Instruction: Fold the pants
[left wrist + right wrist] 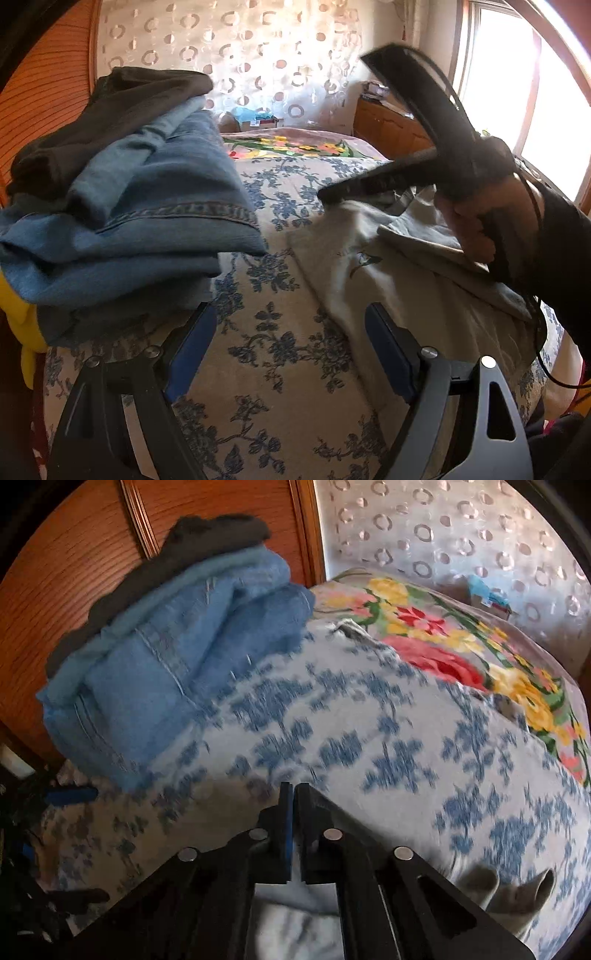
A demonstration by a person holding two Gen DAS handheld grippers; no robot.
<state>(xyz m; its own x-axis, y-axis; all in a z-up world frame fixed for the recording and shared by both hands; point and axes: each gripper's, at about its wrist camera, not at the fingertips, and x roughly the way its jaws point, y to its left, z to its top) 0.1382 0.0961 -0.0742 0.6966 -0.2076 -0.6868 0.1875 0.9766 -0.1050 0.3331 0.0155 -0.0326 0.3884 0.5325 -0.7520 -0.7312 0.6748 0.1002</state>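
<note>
Denim and dark garments form a folded stack (122, 206) at the left of the bed (273, 332). Centre: the left claw (288, 354) stands released above bare sheet. Right: the beige pants (373, 266) lie crumpled, and the right claw (293, 812) hovers clenched on nothing (jaws pressed together). Judged step: starting a new pair. Next move calls for spreading the pants flat.

A bed (280, 369) in a blue-flowered cover is carrying a stack of folded jeans (155, 206) at its left, beige pants (369, 266) lying at its right, and a bright floral blanket (443, 642) beyond.
</note>
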